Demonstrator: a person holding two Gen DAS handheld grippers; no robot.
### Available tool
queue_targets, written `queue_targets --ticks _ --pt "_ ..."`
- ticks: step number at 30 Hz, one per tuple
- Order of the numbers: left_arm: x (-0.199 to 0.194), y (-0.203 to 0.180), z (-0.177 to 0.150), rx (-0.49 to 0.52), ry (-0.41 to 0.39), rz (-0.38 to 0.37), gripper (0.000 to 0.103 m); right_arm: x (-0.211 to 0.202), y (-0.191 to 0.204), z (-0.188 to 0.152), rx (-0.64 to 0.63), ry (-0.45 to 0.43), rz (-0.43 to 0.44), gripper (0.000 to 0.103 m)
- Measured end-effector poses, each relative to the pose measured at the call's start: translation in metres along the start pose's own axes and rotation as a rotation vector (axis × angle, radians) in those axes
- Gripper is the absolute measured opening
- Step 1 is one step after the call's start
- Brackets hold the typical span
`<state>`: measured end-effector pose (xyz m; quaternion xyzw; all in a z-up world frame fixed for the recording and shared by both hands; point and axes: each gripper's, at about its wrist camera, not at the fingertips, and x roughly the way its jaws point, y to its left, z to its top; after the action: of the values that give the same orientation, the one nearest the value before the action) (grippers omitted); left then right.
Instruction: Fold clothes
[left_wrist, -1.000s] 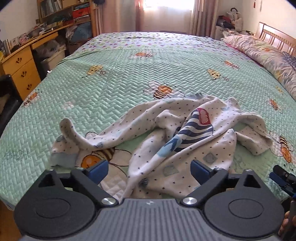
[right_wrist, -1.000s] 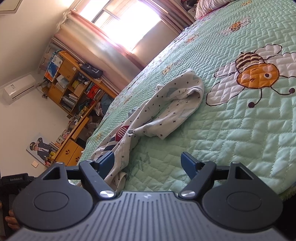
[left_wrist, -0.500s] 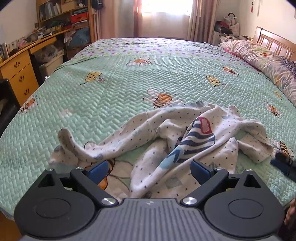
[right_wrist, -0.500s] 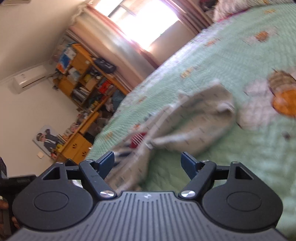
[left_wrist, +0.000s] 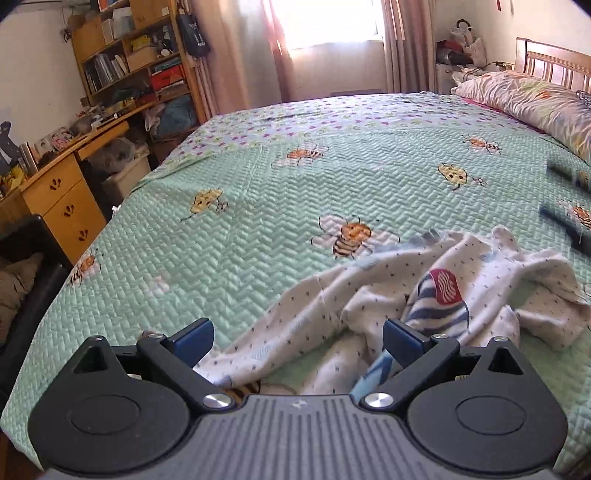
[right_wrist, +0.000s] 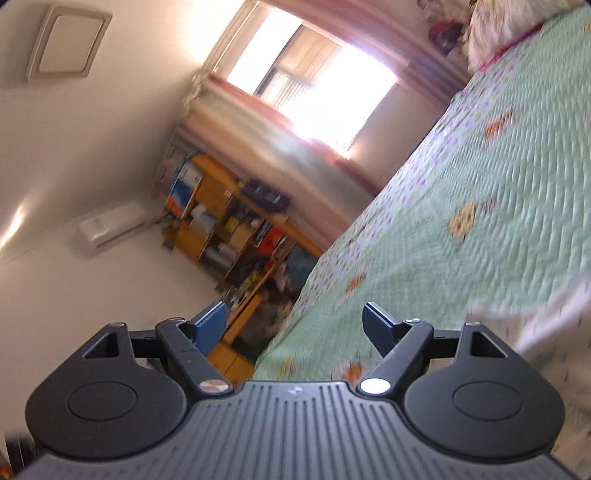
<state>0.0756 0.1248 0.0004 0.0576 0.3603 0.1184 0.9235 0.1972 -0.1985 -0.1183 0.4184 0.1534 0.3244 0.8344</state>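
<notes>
One crumpled garment (left_wrist: 424, 295) on the bed quilt (left_wrist: 258, 229); beyond it one pillow (left_wrist: 524, 99); two grippers; one bookshelf (left_wrist: 136, 55).

Soft white cotton-like garment with small dark dots (left_wrist: 373, 302), crumpled and matt, lying on green quilted bedspread with bee prints (left_wrist: 258, 229), zigzag-stitched with faint sheen. Left of bedspread, smooth yellow varnished wooden desk with drawers (left_wrist: 62, 206). Matt black plastic left gripper (left_wrist: 297, 338) with shiny metal screws; blue ribbed pads (right_wrist: 210, 325) on right gripper (right_wrist: 295, 326).
</notes>
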Motion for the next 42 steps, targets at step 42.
queue_targets --ticks 42 --pt "0.166 -0.040 0.007 0.100 0.220 -0.060 0.094 0.017 -0.060 -0.019 0.185 0.171 -0.075 0.082"
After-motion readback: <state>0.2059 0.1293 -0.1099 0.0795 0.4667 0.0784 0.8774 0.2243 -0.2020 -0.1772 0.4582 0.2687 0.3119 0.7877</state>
